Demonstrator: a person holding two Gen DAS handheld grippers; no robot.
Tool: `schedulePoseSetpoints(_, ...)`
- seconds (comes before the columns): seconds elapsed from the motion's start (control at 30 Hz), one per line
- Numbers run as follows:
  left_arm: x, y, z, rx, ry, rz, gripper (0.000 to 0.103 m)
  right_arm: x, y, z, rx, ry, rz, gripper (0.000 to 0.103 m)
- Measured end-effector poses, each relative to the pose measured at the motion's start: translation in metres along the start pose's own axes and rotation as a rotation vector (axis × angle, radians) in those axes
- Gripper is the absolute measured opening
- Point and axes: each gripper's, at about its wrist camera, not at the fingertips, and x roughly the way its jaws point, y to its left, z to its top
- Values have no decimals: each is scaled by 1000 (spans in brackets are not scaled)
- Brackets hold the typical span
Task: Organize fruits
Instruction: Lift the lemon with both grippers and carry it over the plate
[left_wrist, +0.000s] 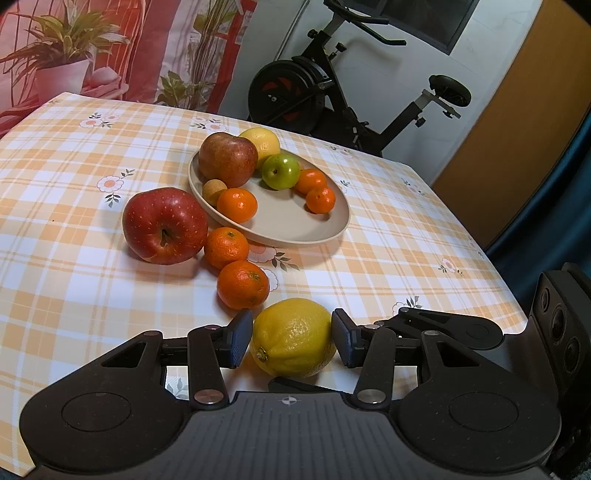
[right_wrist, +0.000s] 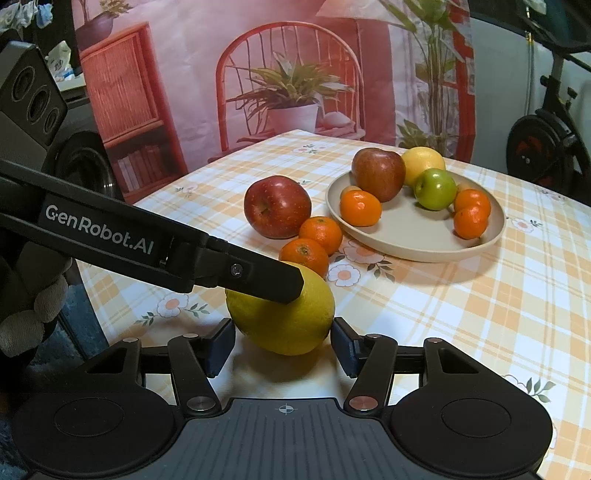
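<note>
Lemon (left_wrist: 293, 338) on bench (left_wrist: 388, 258), long axis across both tools | left tool (left_wrist: 291, 341) clasps it | right tool (right_wrist: 282, 345) brackets it (contact unclear) | we head for plate (left_wrist: 295, 232) ahead.

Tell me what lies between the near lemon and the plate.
Two mandarins lie in a row between the near lemon and the plate, seen in both wrist views.
</note>
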Motion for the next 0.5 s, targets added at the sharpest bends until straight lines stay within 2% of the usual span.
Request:
schedulePoseSetpoints(0.33,-13,-8,12,15,-56,-16,50,-14,1,14,-9,-58,-10,53)
schedulePoseSetpoints(0.5,-26,-15,32,35,-105,-28,50,-27,0,33,-19,-113,-25,53)
